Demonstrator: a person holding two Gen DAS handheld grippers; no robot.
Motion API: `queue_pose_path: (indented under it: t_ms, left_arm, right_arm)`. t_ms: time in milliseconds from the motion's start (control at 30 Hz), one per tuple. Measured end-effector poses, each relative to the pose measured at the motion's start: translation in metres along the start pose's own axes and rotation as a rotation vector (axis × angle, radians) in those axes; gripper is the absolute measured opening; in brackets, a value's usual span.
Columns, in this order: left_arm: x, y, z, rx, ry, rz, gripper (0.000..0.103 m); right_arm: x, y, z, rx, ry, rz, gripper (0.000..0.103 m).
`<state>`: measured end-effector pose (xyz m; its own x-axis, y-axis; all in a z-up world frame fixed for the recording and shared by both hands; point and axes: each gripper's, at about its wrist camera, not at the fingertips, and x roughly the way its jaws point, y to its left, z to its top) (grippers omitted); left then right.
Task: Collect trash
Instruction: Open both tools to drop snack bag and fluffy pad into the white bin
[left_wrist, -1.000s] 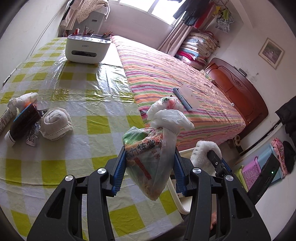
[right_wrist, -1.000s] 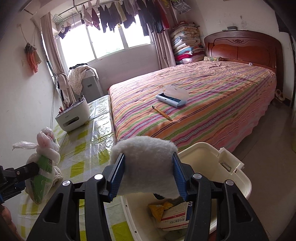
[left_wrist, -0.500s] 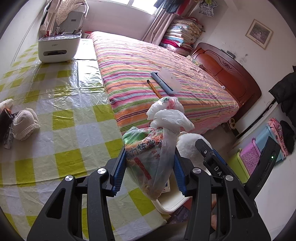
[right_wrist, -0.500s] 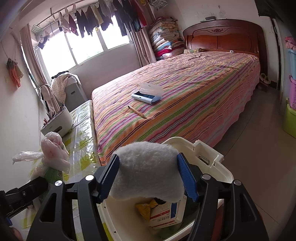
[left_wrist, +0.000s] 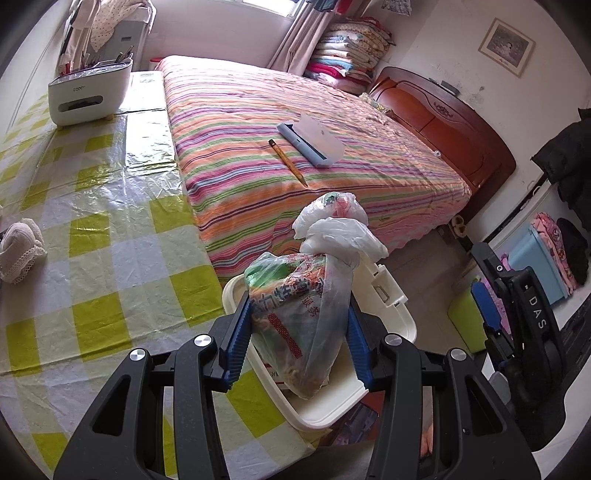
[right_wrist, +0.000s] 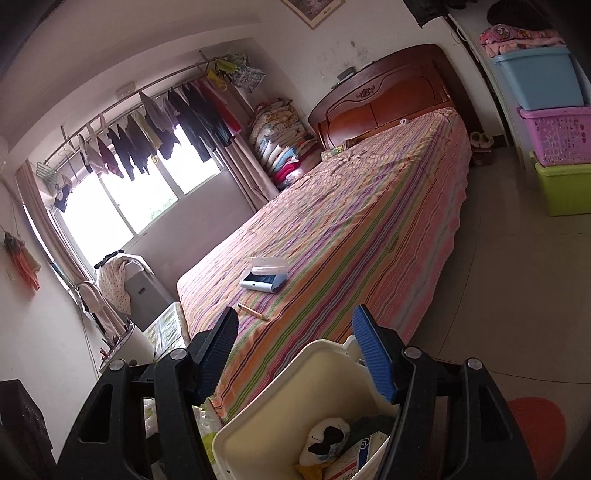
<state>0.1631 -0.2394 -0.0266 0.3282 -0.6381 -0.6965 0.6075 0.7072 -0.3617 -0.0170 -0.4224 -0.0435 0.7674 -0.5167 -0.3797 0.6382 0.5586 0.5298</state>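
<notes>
My left gripper (left_wrist: 297, 332) is shut on a knotted clear plastic bag (left_wrist: 291, 295) of printed food wrappers. It holds the bag upright over the open white bin (left_wrist: 391, 310), which stands at the corner of the checked table (left_wrist: 92, 240). My right gripper (right_wrist: 295, 325) hangs open above the bin (right_wrist: 280, 373), tilted, with nothing between its blue pads. In the bin lie a fluffy white thing with a black patch (right_wrist: 325, 435) and a printed carton (right_wrist: 354, 458). The left wrist view shows the right gripper (left_wrist: 487, 284) to the right of the bin.
A striped bed (left_wrist: 295, 122) beyond the bin carries a pencil (left_wrist: 288, 162) and a blue case (left_wrist: 310, 142). On the table are a white cloth bundle (left_wrist: 20, 247) and a white organiser (left_wrist: 88, 92). Stacked plastic crates (right_wrist: 554, 129) stand by the right wall.
My left gripper carried the bag from over the table to above the bin. My right gripper opened, the fluffy white thing dropped into the bin, and that gripper rolled and pulled away.
</notes>
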Motion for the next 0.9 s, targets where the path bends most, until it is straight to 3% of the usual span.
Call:
queue_pose_path:
  t_ms: [167, 400, 633, 900]
  left_arm:
    - [0.015, -0.014, -0.003, 0.054, 0.016, -0.002, 0.049]
    - [0.019, -0.024, -0.007, 0.095, 0.007, 0.012, 0.072]
    - [0.003, -0.014, -0.001, 0.082, -0.031, 0.023, 0.073]
    - [-0.032, 0.023, 0.010, 0.069, -0.098, 0.110, 0.073]
  right_arm:
    - [-0.014, -0.007, 0.006, 0.037, -0.079, 0.012, 0.063]
    - [-0.015, -0.006, 0.006, 0.046, -0.077, 0.033, 0.063]
    - [-0.015, 0.006, 0.005, 0.012, -0.072, 0.051, 0.067]
    - [-0.011, 0.024, -0.005, -0.023, -0.033, 0.081, 0.067]
